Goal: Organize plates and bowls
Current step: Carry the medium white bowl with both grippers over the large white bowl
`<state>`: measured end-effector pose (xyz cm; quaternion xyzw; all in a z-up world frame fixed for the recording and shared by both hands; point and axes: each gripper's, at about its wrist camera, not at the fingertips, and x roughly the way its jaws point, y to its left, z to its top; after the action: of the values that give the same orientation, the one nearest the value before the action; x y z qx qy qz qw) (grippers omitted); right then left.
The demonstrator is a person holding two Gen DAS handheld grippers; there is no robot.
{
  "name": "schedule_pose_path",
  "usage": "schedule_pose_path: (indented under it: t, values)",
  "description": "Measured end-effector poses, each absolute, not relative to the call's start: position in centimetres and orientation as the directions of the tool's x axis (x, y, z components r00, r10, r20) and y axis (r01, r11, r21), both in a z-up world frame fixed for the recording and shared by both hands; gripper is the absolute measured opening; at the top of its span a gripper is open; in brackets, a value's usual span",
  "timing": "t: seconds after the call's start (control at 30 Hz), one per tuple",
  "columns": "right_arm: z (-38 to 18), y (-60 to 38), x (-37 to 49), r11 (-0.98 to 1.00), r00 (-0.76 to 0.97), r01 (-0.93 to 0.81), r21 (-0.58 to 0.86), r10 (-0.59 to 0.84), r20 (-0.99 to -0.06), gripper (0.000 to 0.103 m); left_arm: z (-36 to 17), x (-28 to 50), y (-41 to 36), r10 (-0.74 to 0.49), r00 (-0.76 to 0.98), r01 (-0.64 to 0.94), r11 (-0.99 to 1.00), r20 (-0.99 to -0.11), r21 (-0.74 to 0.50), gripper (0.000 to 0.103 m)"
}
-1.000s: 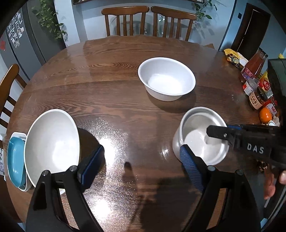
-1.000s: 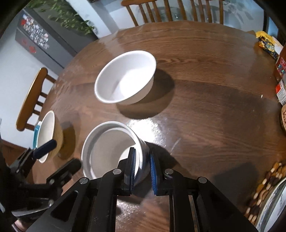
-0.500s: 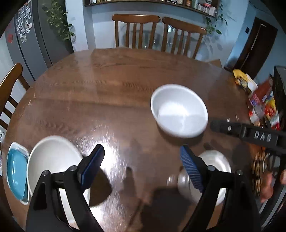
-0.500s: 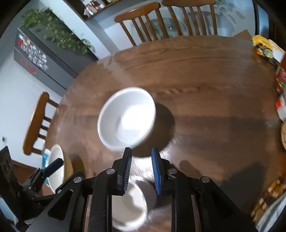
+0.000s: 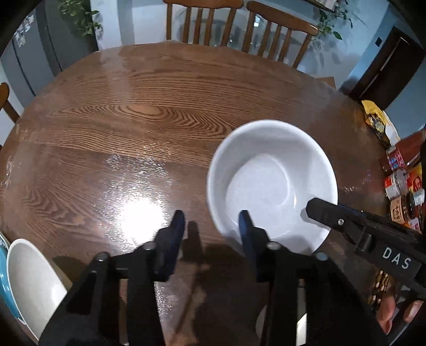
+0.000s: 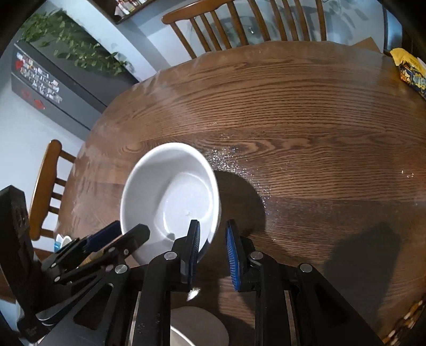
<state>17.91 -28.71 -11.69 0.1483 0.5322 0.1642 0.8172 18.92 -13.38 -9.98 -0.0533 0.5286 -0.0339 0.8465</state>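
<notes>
A wide white bowl (image 5: 271,183) (image 6: 170,194) stands upright on the round wooden table (image 5: 149,111). My left gripper (image 5: 211,223) (image 6: 122,231) straddles its near-left rim, one finger inside and one outside. Its jaws are closing and the pads do not press on the rim. My right gripper (image 6: 213,237) (image 5: 319,210) straddles the near-right rim with a narrow gap. It is closing too, and a sliver of shadow shows between pad and wall. A small white pot (image 6: 197,324) sits behind and under the fingers. A cream bowl (image 5: 32,282) rests on a blue plate (image 5: 4,268) at the near left.
Jars, bottles and packets (image 5: 402,186) crowd the table's right edge, with a yellow snack bag (image 5: 378,122) beyond them. Wooden chairs (image 5: 239,24) stand at the far side and one (image 6: 45,186) at the left. A person's fingers (image 5: 394,314) hold the right gripper.
Both grippers moved forward from the small white pot to the wide white bowl. The right gripper let go of the pot's wall. The left jaws narrowed a lot.
</notes>
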Motion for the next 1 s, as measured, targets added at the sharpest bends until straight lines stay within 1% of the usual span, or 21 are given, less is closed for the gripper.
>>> schedule_pose_path:
  t: [0.07,0.13,0.23,0.47,0.7,1.0]
  values:
    - [-11.6,-28.8,17.8,0.899,0.378,-0.116,0.421,0.432,-0.819,0.019,-10.1,18.8,-13.8,-0.121,0.433,0.023,0.992,-0.893,-0.123,0.017]
    - [-11.4,-28.6,17.5,0.899,0.379,-0.124,0.42,0.434,-0.817,0.012,-10.1,18.5,-14.2,-0.113,0.436,0.043,0.994,-0.893,-0.105,0.016]
    - [-10.9,-28.5,17.0,0.911,0.398,-0.126,0.392,0.408,-0.821,0.012,-9.8,17.8,-14.0,-0.112,0.454,0.061,0.994,-0.884,-0.094,0.016]
    - [-8.6,-28.2,14.3,0.906,0.432,-0.152,0.394,0.42,-0.798,0.011,-7.2,15.2,-13.2,-0.093,0.528,0.091,0.994,-0.844,-0.052,0.016]
    - [-5.7,-26.9,10.8,0.897,0.472,-0.195,0.396,0.44,-0.764,0.011,-5.0,11.4,-10.9,-0.1,0.577,0.099,0.994,-0.81,-0.052,0.016]
    - [-3.5,-22.9,7.5,0.892,0.476,-0.259,0.37,0.451,-0.755,0.012,-2.6,7.5,-7.6,-0.079,0.63,0.066,0.997,-0.773,-0.049,0.016]
